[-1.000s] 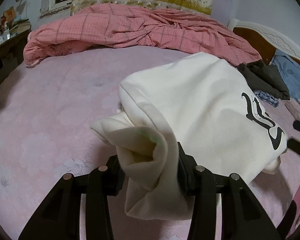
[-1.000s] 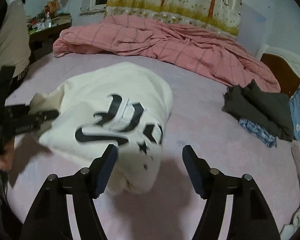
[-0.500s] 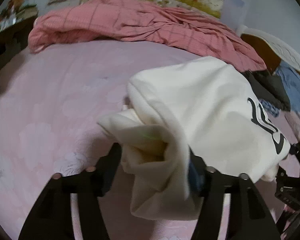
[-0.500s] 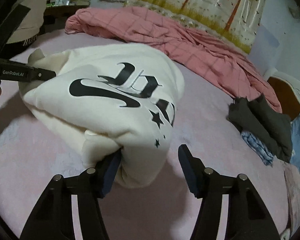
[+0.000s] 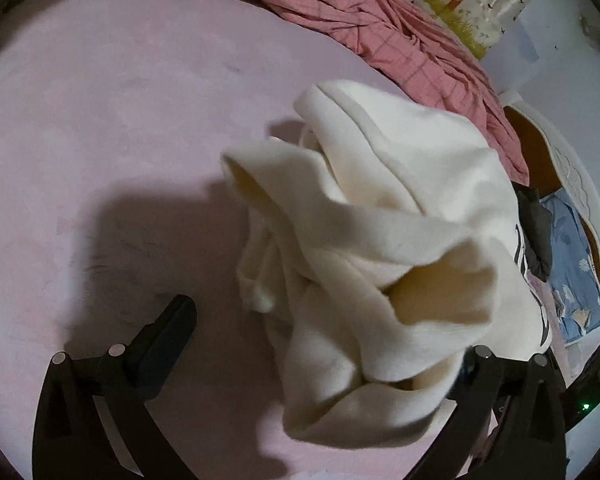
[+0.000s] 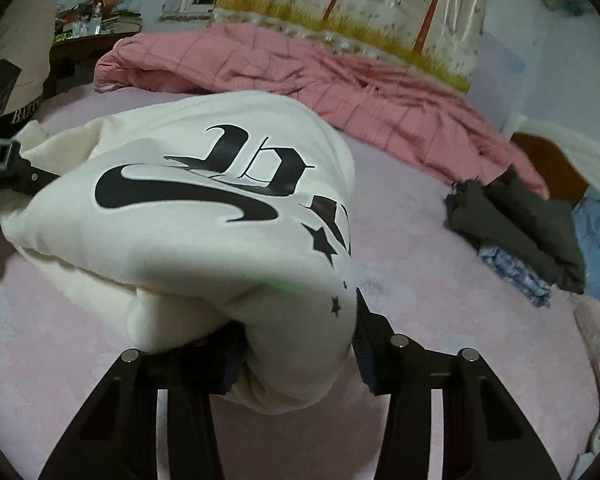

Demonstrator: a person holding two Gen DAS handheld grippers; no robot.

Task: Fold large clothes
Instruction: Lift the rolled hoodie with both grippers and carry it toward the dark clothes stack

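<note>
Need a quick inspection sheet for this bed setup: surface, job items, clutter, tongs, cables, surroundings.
Surface: pink bed sheet, bare at left.
Job's things: cream sweatshirt, bunched, black print up.
Clutter: pink quilt at far edge; dark clothes and blue patterned cloth at right.
Tongs: left tongs just opened wide, cloth loose between; right tongs closing on sweatshirt's end.
Cables: nothing seen.
Surroundings: tree-print curtain, cluttered desk, white headboard.

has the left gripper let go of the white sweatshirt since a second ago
Yes. The left gripper has just been opening: its jaws now stand wide, one finger clear over the pink bedsheet, and the white sweatshirt lies loose between them.
</note>
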